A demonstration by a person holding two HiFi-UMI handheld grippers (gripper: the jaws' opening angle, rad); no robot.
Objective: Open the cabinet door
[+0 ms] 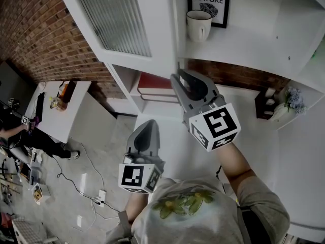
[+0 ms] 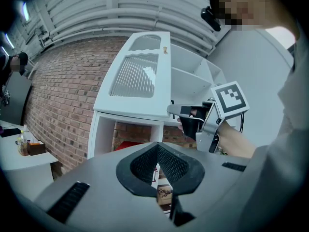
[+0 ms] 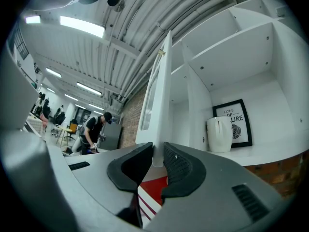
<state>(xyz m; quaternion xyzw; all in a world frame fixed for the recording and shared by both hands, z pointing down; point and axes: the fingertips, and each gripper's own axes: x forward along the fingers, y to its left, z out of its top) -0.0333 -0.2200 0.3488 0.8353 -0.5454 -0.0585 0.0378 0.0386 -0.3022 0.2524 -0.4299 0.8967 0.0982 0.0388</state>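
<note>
Far left in the head view, a red brick wall (image 1: 40,29) runs down toward a white table (image 1: 76,118) below it. Next to the wall hangs the white cabinet door with a ribbed glass panel (image 1: 114,19), standing out from the cabinet. The left gripper view shows the door's front face (image 2: 137,81), and the right gripper view shows it almost edge-on (image 3: 159,95).

The left gripper (image 1: 147,126) is below the door and well apart from it. It points up toward the cabinet. In its own view its jaws (image 2: 157,149) meet at the tips and nothing is caught between them.

The right gripper (image 1: 179,79) is further right and higher. It reaches the door's lower corner on the side nearest the open shelves. In its own view the thin white bottom edge of the door stands between the two black ribbed pads (image 3: 178,166), and both pads press on it, so this gripper (image 3: 157,154) is clamped on the door.

A red panel (image 1: 152,81) shows in the low compartment under the door. To the right of the door, the open white shelf (image 1: 244,47) carries a white ceramic mug (image 1: 198,24), with a black-framed print (image 1: 209,1) leaning behind it.
</note>
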